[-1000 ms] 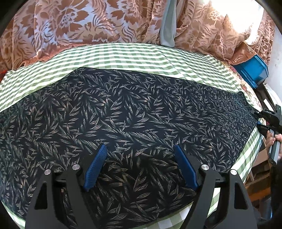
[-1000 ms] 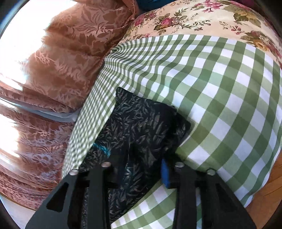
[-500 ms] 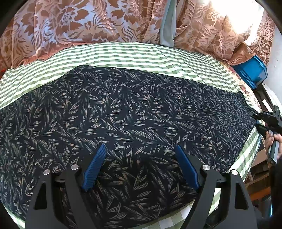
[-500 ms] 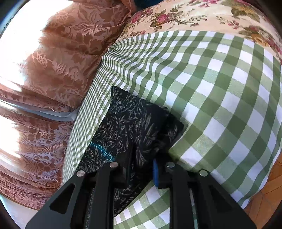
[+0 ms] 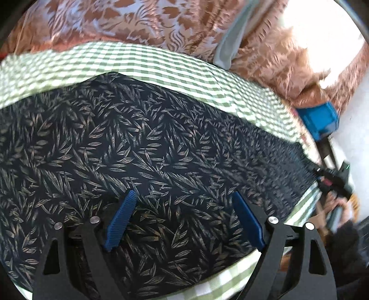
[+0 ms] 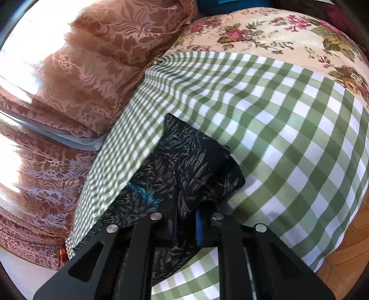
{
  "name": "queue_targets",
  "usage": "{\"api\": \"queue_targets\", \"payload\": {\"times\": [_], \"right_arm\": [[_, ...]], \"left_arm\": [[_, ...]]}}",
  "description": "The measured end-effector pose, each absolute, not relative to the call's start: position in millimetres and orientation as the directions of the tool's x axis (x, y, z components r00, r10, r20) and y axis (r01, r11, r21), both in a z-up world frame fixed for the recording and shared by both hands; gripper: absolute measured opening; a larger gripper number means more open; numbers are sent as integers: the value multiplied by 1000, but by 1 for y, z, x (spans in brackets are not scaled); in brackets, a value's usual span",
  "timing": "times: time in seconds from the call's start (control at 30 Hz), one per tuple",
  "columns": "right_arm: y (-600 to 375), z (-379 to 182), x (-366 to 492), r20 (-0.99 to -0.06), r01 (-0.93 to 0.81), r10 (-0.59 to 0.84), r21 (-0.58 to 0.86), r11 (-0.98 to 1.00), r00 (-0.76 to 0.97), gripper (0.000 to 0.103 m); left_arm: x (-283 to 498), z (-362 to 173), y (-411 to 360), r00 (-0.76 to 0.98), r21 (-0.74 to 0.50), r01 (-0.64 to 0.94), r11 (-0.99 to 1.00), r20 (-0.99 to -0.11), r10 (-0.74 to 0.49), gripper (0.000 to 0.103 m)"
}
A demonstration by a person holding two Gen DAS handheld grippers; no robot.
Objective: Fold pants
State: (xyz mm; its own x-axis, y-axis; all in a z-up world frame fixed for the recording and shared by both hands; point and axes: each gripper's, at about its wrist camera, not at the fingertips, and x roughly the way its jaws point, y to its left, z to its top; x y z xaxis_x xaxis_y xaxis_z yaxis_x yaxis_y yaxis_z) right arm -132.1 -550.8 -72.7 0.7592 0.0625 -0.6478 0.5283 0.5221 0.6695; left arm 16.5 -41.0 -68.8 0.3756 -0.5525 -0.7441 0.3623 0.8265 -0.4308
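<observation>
Dark navy pants [image 5: 143, 147] with a pale leaf print lie spread flat across a green checked cloth [image 5: 138, 60]. My left gripper [image 5: 182, 207] is open, its blue pads [image 5: 122, 219] hovering over the near part of the pants. My right gripper [image 6: 185, 215] is shut on the end of the pants [image 6: 191, 157], pinching a bunched fold between its blue pads. The right gripper also shows in the left wrist view [image 5: 332, 180] at the pants' far right end.
Brown patterned curtains [image 5: 115, 20] hang behind the table. A blue crate [image 5: 320, 120] stands at the right. A floral cloth [image 6: 265, 32] lies under the checked cloth [image 6: 288, 120]. Wooden floor [image 6: 346, 253] shows past the table's edge.
My right gripper closed from open onto the end of the pants. My left gripper stayed open and shifted a little over the pants.
</observation>
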Motion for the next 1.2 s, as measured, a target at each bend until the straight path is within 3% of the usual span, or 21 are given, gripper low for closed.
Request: {"api": "queue_targets", "payload": {"times": [0.2, 0.37, 0.6, 0.7, 0.87, 1.2], "right_arm": [[-529, -41, -119, -588, 429, 110, 692, 581, 801, 10], [-478, -2, -93, -547, 279, 195, 663, 695, 814, 10], [-357, 20, -52, -510, 0, 419, 634, 773, 751, 10], [-303, 9, -37, -543, -82, 490, 609, 789, 681, 10], [-237, -19, -32, -625, -169, 519, 531, 830, 583, 10], [-201, -44, -51, -703, -279, 401, 289, 916, 587, 10]], "left_arm": [[23, -63, -26, 310, -608, 321, 726, -656, -688, 81], [27, -60, -18, 308, -672, 282, 684, -612, -728, 81], [33, -64, -5, 282, -770, 208, 604, -544, -790, 81], [36, -65, -1, 252, -824, 187, 534, -485, -837, 82], [41, -60, 2, 242, -884, 165, 438, -395, -886, 91], [59, -72, -48, 91, -888, 144, 437, -428, -899, 92]]}}
